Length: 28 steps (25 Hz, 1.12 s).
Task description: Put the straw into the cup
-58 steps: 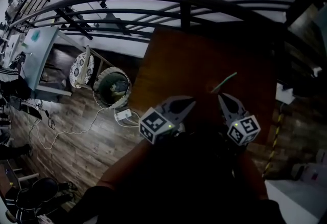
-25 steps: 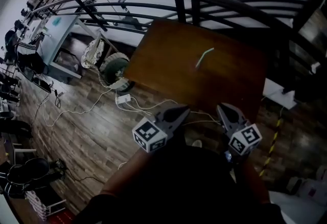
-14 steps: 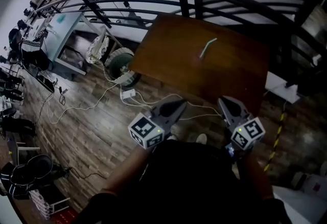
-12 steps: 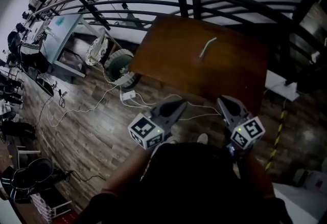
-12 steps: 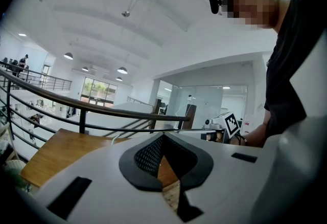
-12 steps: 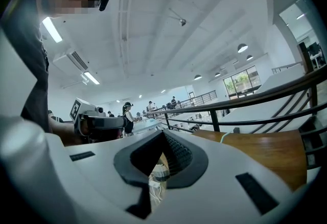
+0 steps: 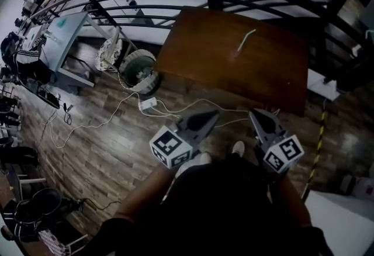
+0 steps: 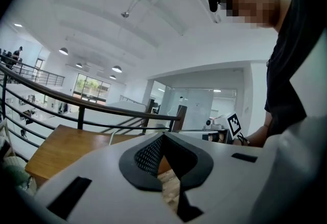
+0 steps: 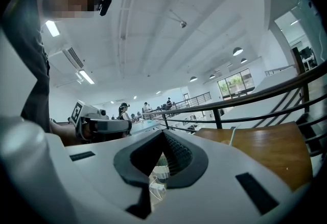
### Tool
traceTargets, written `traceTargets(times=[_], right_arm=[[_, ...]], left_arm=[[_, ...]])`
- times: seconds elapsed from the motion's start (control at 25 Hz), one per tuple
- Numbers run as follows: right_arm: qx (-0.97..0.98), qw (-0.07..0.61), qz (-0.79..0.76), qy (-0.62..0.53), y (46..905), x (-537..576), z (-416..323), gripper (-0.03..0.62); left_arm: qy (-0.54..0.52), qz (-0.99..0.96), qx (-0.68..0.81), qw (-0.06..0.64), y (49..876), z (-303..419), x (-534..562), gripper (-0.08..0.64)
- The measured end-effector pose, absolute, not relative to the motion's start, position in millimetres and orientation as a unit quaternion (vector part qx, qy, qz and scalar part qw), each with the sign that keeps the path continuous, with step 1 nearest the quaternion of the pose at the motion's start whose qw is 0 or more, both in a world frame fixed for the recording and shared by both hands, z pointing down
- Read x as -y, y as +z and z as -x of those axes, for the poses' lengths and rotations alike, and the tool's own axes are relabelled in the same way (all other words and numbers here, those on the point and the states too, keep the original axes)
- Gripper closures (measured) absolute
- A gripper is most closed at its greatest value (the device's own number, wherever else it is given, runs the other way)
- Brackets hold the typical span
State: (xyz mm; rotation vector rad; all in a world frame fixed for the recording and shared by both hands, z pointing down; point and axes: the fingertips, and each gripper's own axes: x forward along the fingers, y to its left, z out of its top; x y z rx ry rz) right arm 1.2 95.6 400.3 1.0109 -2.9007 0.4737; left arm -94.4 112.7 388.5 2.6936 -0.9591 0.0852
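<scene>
Brown wooden table (image 7: pixel 201 56) carries what looks like a pale bent straw (image 7: pixel 245 42).

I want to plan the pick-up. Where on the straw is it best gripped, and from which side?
Probably grip the straw midway along its straight part, clear of the bent tip. It lies flat on the table, so come from above, jaws across its width.

The person held both grippers out in front of the body, side by side and a little apart, pointing nearly level. The left gripper (image 7: pixel 214 113) had its jaws pressed together, empty. The right gripper (image 7: pixel 253 111) was likewise closed on nothing. The left forearm (image 7: pixel 139 195) and right forearm (image 7: pixel 292 195) ran back towards the torso.
</scene>
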Motion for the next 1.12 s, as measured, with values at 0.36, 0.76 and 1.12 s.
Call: traceTargets(times=[0.36, 0.76, 1.12], right_arm=[[0.926, 0.013, -0.351, 0.14, 395, -158, 45, 0.581], [0.926, 0.012, -0.352, 0.135, 417, -153, 68, 0.58], [0.926, 0.017, -0.351, 0.14, 421, -144, 57, 0.58]], left_arm=[[0.013, -0.941, 0.299, 0.155, 397, 128, -166, 0.549], [0.007, -0.944, 0.291, 0.153, 424, 139, -159, 0.549], [0.007, -0.944, 0.289, 0.159, 427, 127, -151, 0.549]])
